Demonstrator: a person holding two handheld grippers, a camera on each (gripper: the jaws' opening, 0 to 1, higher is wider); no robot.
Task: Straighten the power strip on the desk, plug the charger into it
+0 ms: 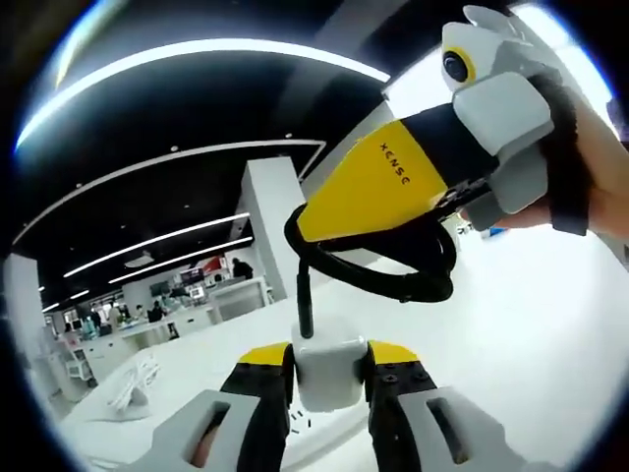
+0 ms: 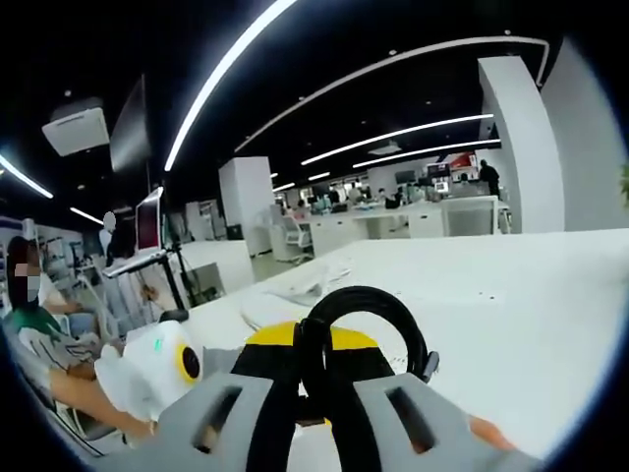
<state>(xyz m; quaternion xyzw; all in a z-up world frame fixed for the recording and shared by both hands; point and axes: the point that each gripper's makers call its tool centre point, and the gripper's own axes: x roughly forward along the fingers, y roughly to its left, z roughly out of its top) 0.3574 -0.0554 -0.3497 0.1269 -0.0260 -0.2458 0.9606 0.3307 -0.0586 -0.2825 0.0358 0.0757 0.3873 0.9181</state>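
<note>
The left gripper [image 1: 329,379] has its fingers [image 1: 263,388] closed on the white charger [image 1: 330,366], which sits squarely between the yellow-and-black pads with its black cable [image 1: 378,265] rising from its top and looping upward. Below the charger, a strip of white with small dark slots, partly hidden by the fingers, looks like the power strip [image 1: 305,425]; whether the charger's prongs are already seated in it cannot be made out, since the joint lies behind the charger body.

The right gripper [image 1: 393,182] enters the left gripper view from the upper right, held in a hand [image 1: 595,167], with the cable loop hanging at its tip. In the right gripper view the right gripper [image 2: 319,379] has its fingers [image 2: 267,379] drawn in close around the black cable [image 2: 364,320], which loops up between them; they appear to pinch it, though the contact itself is hidden by the cable. The left gripper [image 2: 157,369] shows at lower left, mostly cut off.

The bench [image 2: 511,305] is white and broad. A pale crumpled bundle [image 2: 305,285] lies farther back on it. Beyond is a dim open hall with long ceiling light strips [image 2: 226,69], white pillars [image 2: 516,138], distant desks and a seated person [image 2: 34,315] at left.
</note>
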